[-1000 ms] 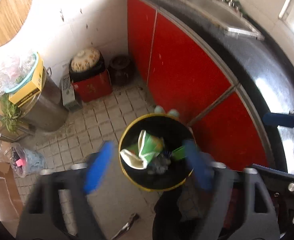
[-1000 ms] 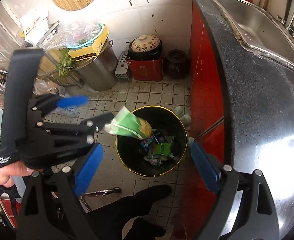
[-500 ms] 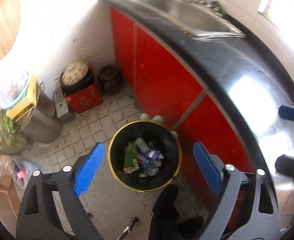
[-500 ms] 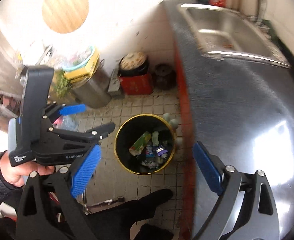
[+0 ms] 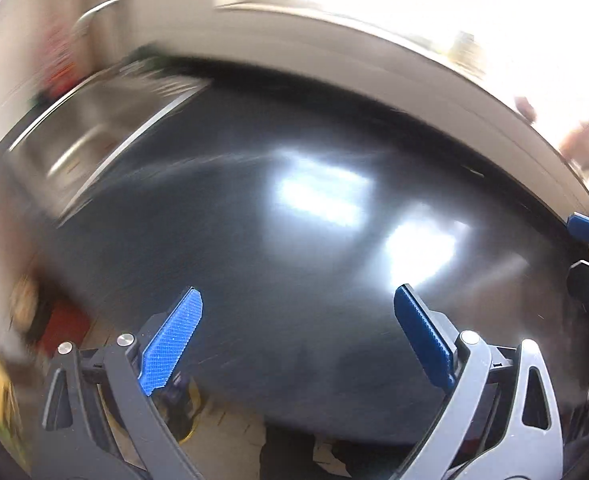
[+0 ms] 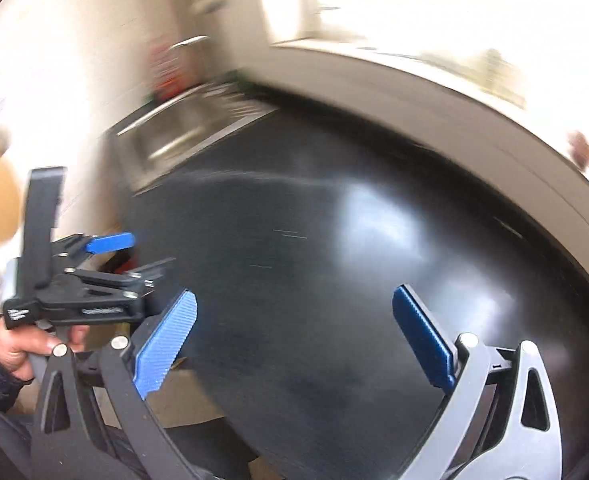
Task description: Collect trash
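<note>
Where the trash lies I cannot tell; both wrist views are smeared with blur. The nearest hint is a thin yellow sliver (image 5: 191, 426) just below the near edge of the black countertop (image 5: 294, 220), behind one finger of my left gripper (image 5: 296, 294), too blurred to name.

My left gripper hangs over the countertop pointing down at it. Its jaws are opening, already spread wide, with only the glossy black surface showing between the blue pads. My right gripper (image 6: 293, 294) hangs over the same countertop. Its jaws are opening too, with nothing between them.

In the right wrist view the left gripper sits off the countertop's left edge, gripped by a hand (image 6: 26, 348) in a dark sleeve. In the left wrist view a blue pad of the right gripper pokes in over the countertop's right end.

A steel sink (image 5: 94, 132) is set into the countertop's far left part. Bright patches of light lie on its middle. Pale floor (image 5: 230, 440) shows below its near edge.
</note>
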A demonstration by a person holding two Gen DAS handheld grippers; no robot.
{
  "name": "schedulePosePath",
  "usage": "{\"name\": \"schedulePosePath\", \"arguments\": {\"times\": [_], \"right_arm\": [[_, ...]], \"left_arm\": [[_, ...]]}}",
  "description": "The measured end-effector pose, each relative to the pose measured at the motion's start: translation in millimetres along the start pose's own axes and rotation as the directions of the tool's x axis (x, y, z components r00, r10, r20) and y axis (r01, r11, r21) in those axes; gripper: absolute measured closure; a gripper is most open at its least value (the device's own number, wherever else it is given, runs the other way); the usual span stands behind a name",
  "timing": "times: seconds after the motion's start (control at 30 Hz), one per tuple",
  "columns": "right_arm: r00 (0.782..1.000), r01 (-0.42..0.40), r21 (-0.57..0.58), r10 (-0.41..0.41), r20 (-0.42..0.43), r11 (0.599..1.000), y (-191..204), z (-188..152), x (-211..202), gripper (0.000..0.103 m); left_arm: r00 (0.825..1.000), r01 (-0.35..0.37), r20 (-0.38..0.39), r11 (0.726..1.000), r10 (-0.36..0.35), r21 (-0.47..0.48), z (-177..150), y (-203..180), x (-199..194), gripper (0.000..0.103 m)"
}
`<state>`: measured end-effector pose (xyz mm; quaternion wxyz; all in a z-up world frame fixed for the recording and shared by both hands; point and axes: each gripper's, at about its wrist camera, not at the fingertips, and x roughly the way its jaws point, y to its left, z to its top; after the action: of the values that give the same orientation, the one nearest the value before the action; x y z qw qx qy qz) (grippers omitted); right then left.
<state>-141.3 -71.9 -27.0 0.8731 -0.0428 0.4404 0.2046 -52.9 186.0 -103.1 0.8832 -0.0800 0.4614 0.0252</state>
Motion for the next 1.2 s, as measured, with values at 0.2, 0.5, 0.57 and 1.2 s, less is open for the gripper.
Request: {"name": "schedulePosePath", "arguments": {"times": [0.2, 0.5, 0.57, 1.2], "right_arm": [[0.97, 0.237, 0.277, -0.242, -0.017, 0.931, -109.8, -47.5, -49.3, 0.008], [0.945, 0.313, 0.444, -0.321, -0.059, 0.84, -174.4, -97.5, -73.5, 0.008], [0.948, 0.305, 0.465, -0.311, -0.065, 0.831, -181.8, -103.6, -75.7, 0.008], [0.956, 0.283, 0.472, -0.285, -0.068, 0.835, -195.1, -96.7, -70.5, 0.008]], "left_arm": [[0.996, 0.084, -0.037, 0.983, -0.079, 0.165, 18.1, -106.7, 18.3, 0.009], [0.987, 0.143, -0.113, 0.948, -0.115, 0.283, 11.7, -179.0, 38.2, 0.009], [0.987, 0.143, -0.115, 0.945, -0.113, 0.295, 11.0, -186.9, 40.4, 0.009], [0.988, 0.131, -0.117, 0.947, -0.101, 0.293, 16.8, -200.3, 46.2, 0.009]]}}
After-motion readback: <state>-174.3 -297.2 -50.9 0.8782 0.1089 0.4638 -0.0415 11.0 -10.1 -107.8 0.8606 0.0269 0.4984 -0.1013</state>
